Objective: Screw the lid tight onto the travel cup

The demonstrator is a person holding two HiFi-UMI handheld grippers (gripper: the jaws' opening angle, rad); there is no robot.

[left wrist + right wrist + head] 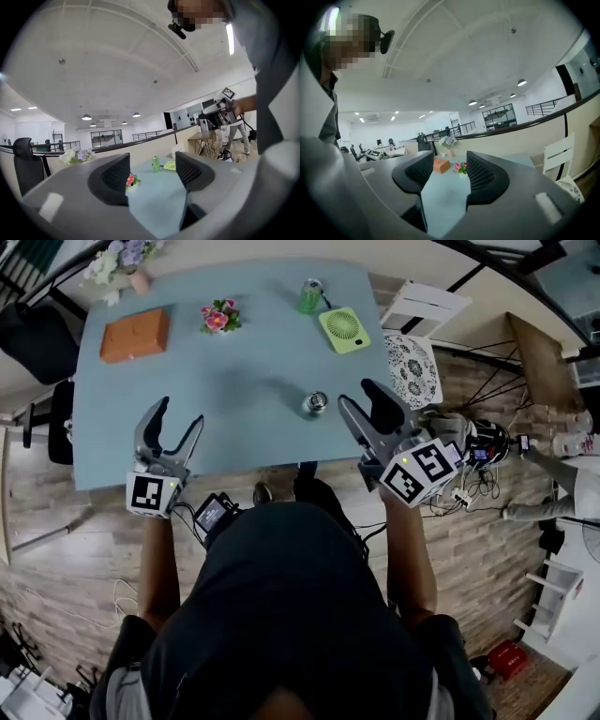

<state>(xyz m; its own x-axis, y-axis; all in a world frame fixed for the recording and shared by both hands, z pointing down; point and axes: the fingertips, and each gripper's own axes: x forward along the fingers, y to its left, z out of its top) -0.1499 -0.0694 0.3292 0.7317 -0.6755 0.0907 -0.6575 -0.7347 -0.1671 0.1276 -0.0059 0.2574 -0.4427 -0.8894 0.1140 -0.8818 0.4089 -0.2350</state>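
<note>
Your own torso in its dark shirt fills the near part of the head view, with both arms stretched out ahead. The left gripper (179, 414) hangs over the near left edge of the desk (244, 371), its jaws released and bare. The right gripper (357, 394) is out to the right, jaws likewise apart and grasping nothing; each gripper view shows only desk top between the pads.

The travel cup (315, 404) stands upright near the desk's near edge, between your two grippers and closer to the right one, touched by neither. It is small in view, and you cannot tell whether the lid already sits on it. It looks like shiny metal, so expect it to be stiff, smooth and probably slippery, and light enough to tip or spin if empty. You would likely do best clamping the body low with one gripper and taking the lid by its rim with the other.

The desk is flat, pale blue and mostly bare. At the far side sit a brown box (135, 335), a small flower pot (218, 318), a green can (310, 296) and a flat green fan (344, 329). A white chair (412, 367) stands to the right on wood flooring (56, 549).
</note>
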